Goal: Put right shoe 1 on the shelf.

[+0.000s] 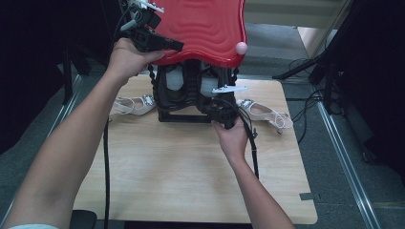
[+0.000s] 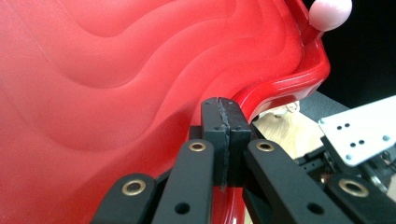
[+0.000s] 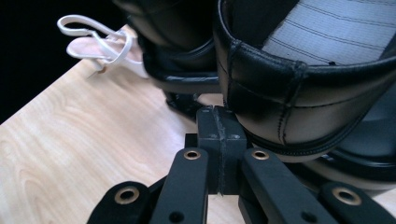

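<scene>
A red wavy plastic lid (image 1: 205, 28) with a pink knob (image 1: 241, 47) stands tilted up over a black rack (image 1: 184, 117) holding black shoes (image 1: 174, 93). My left gripper (image 1: 173, 45) lies against the lid's (image 2: 116, 93) left edge with its jaws shut, pads (image 2: 223, 116) meeting over the red surface; whether the rim is pinched I cannot tell. My right gripper (image 1: 216, 106) is at the rack's front right, jaws shut. Its tip (image 3: 219, 126) sits just under the heel of a black shoe (image 3: 280, 98) with a grey striped insole.
One white sandal (image 1: 131, 105) lies left of the rack and another (image 1: 265, 112) lies to its right on the wooden table (image 1: 191, 176). Cables trail from both grippers across the table. Dark stands and cables surround the table on the floor.
</scene>
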